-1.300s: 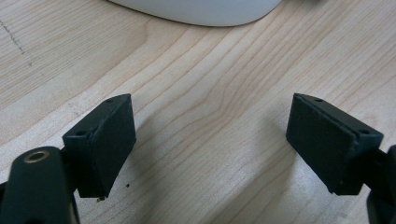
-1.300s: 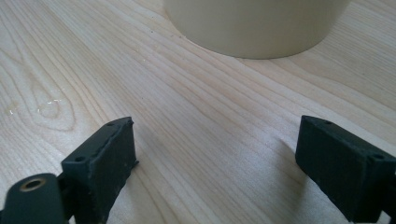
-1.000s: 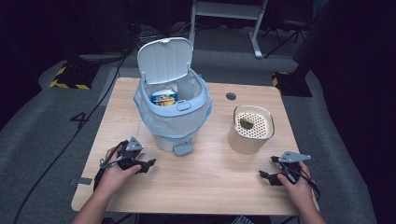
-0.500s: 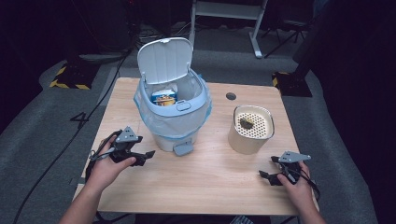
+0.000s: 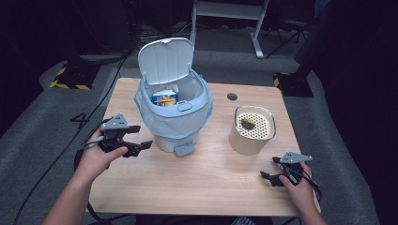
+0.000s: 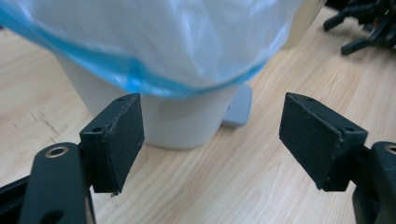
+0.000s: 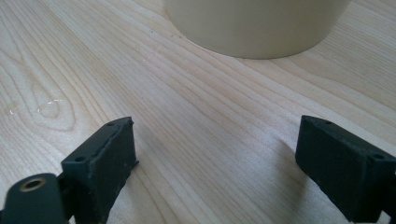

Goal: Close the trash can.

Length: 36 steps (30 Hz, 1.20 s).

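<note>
A white pedal bin (image 5: 174, 117) with its lid up and a blue liner stands at the table's middle left; a blue-and-yellow packet (image 5: 164, 97) lies inside. In the left gripper view the bin (image 6: 177, 116) and its grey pedal (image 6: 239, 106) are close ahead. My left gripper (image 5: 141, 138) hovers above the table just left of the bin, open with nothing between its jaws (image 6: 212, 140). A cream canister (image 5: 251, 130) with a perforated top holding a dark scrap stands at the right. My right gripper (image 5: 268, 168) rests low near the front right edge, open and empty (image 7: 217, 172), facing the canister (image 7: 257, 25).
The wooden table (image 5: 197, 183) has a round cable hole (image 5: 232, 96) at the back. Cables trail off the left edge to the grey floor. A metal stand and dark gear sit behind the table.
My left gripper has risen off the table and moved slightly toward the bin, jaws still wide. The right gripper has stayed where it was.
</note>
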Tool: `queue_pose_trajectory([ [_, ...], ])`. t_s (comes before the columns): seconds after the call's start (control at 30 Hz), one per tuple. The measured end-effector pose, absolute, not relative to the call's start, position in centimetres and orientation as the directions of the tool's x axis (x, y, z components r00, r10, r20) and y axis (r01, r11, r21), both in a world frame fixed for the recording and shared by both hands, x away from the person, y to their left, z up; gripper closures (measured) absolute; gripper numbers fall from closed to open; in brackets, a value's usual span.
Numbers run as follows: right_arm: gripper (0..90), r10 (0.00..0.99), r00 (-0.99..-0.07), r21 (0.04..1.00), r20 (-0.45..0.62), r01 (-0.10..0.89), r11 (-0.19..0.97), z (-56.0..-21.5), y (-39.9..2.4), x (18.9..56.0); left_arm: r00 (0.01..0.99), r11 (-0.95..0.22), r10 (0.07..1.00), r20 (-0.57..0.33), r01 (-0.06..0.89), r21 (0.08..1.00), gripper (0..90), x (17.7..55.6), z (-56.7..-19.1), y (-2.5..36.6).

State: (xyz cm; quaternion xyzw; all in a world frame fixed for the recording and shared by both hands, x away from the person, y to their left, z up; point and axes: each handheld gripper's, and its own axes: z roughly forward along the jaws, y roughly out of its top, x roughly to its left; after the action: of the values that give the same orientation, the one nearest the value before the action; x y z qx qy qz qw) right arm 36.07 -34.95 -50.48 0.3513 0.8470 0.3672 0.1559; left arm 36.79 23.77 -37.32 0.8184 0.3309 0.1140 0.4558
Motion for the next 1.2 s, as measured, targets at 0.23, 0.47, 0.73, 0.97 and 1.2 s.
queue_pose_trajectory([
  [0.23,12.2,0.709,-0.705,0.732,-0.006,0.48,0.484,-50.5,-35.0,36.1,0.775,-0.35,0.626,-0.087,0.378,0.857,18.8,37.4,-34.8,24.3],
  [0.47,12.2,0.709,-0.705,0.732,-0.005,0.481,0.483,-50.5,-35.0,36.1,0.738,-0.251,0.668,-0.097,0.345,0.904,22.3,37.9,-32.3,25.1],
  [0.73,12.2,0.709,-0.705,0.732,-0.005,0.481,0.483,-50.5,-35.0,36.1,0.711,-0.213,0.701,-0.057,0.285,0.935,31.7,39.3,-29.5,25.4],
  [0.97,12.3,0.709,-0.705,0.732,-0.005,0.481,0.483,-50.5,-35.0,36.1,0.718,-0.207,0.695,-0.04,0.253,0.945,40.4,40.9,-27.1,25.2],
  [1.2,12.2,0.709,-0.705,0.732,-0.005,0.481,0.483,-50.5,-35.0,36.1,0.711,-0.191,0.702,-0.043,0.246,0.95,63.5,42.4,-25.1,25.4],
])
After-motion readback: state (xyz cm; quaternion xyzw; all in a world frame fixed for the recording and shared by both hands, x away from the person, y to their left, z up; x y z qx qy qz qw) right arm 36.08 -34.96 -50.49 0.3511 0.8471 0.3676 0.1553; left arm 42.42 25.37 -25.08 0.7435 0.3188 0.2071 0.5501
